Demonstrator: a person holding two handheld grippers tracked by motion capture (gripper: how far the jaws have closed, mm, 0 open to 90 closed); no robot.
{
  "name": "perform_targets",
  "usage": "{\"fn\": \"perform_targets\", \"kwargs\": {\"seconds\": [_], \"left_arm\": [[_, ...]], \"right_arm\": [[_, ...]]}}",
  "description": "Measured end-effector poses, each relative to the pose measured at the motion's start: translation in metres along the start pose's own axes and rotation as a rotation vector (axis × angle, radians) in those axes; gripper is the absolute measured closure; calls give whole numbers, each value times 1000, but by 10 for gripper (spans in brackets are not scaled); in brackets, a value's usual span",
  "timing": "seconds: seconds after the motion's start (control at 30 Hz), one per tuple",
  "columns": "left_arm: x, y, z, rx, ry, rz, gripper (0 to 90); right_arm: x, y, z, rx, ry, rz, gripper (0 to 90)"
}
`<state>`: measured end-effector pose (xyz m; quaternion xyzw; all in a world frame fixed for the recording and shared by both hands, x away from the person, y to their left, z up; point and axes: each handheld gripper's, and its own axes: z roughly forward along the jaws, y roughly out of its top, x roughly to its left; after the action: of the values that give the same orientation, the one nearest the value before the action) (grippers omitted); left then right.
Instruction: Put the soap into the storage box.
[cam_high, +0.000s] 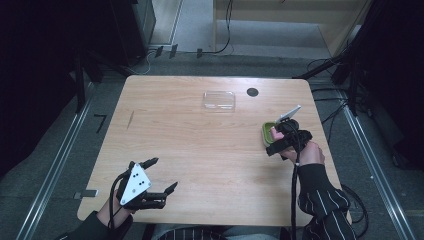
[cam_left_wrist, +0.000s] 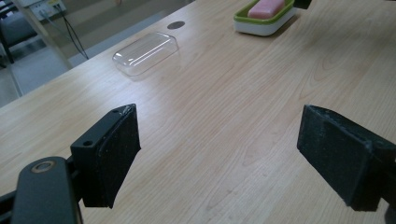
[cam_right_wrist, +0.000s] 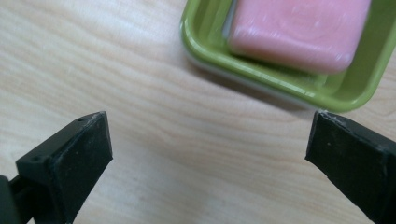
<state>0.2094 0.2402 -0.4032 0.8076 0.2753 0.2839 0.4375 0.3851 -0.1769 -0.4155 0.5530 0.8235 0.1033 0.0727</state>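
Soap (cam_right_wrist: 299, 32) stamp unreadable, green dish (cam_right_wrist: 205, 60), right tool (cam_right_wrist: 210, 154) gaping

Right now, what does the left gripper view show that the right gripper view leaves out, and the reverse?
Left gripper view alone: the clear plastic lid lying apart from the dish, a dark round spot on the table and the floor beyond its edge. Right gripper view alone: a close look at the soap's top face. Both share the wooden table, the green soap dish holding the pink soap bar, and wide-open jaws.

Light wooden table (cam_high: 210, 150) on grey floor (cam_high: 65, 150), dark surroundings
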Motion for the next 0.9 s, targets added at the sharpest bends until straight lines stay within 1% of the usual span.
{"fn": "perform_targets", "kwargs": {"seconds": [0.27,0.3,0.4,0.67,0.83,0.9], "left_arm": [[0,0,0,0,-1,2,140],[0,0,0,1,-1,2,140],[0,0,0,1,0,3,140],[0,0,0,4,-1,5,140],[0,0,1,5,0,5,140],[-1,0,1,5,-2,6,140]], "right_arm": [[12,-20,-4,10,-13,-38,7],[13,-23,-4,9,-15,-48,7],[15,-30,-3,11,-19,-59,7],[21,-52,-1,26,-43,-81,10],[26,-66,0,23,-51,-101,16],[27,-70,1,25,-54,-100,20]]}}
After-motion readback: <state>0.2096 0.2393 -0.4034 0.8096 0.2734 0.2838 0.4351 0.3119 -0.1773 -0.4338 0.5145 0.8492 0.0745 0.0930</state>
